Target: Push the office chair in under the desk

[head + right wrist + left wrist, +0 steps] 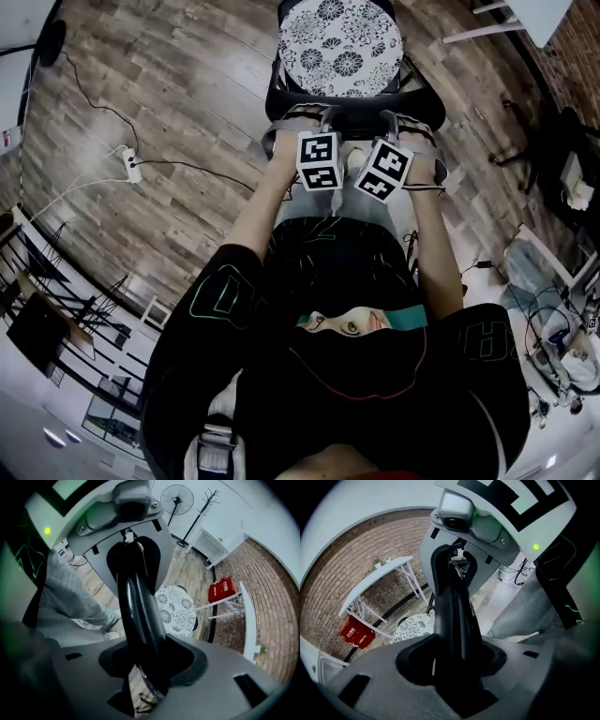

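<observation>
Office chair (339, 47): backrest (356, 120) near the person (337, 375).
Left gripper (300, 120): clamped on backrest top, left.
Right gripper (408, 122): clamped on backrest top, right.

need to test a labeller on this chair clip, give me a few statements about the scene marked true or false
1. The office chair's seat cushion has a black-and-white floral pattern. True.
2. The chair's backrest stands between the jaws of both the left gripper and the right gripper. True.
3. The floor is grey carpet. False: the floor is wood planking.
4. The power strip lies right of the chair in the head view. False: the power strip lies on the floor to the chair's left.
5. The chair is already tucked under a desk. False: it stands on open floor, apart from the white table.
</observation>
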Tool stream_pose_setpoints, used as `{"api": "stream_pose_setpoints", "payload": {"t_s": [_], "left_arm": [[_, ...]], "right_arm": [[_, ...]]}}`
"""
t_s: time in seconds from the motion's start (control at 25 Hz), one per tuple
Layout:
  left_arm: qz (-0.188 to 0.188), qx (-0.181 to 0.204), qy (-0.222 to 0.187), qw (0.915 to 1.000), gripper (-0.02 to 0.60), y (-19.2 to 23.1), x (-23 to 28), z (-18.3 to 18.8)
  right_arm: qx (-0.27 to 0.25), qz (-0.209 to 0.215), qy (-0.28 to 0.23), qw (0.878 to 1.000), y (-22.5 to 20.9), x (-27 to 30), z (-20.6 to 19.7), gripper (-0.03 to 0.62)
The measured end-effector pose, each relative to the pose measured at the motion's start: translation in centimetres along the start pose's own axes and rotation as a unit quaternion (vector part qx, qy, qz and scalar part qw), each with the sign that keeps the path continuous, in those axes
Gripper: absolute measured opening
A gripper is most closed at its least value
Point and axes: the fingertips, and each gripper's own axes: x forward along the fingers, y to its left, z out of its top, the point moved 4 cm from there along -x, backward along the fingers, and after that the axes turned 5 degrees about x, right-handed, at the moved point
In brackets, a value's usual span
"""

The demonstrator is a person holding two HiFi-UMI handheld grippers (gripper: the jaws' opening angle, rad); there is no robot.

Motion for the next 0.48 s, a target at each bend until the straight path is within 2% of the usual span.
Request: {"api": "stream_pose_setpoints", "payload": {"t_s": [0.48], "left_arm": [[-0.033, 0.038, -0.007, 0.9987, 0.204, 2.2, -0.1, -1.7]], "right_arm": [[0.053, 0.003, 0.016, 0.998, -1.3, 0.7, 2.2, 0.178]]}}
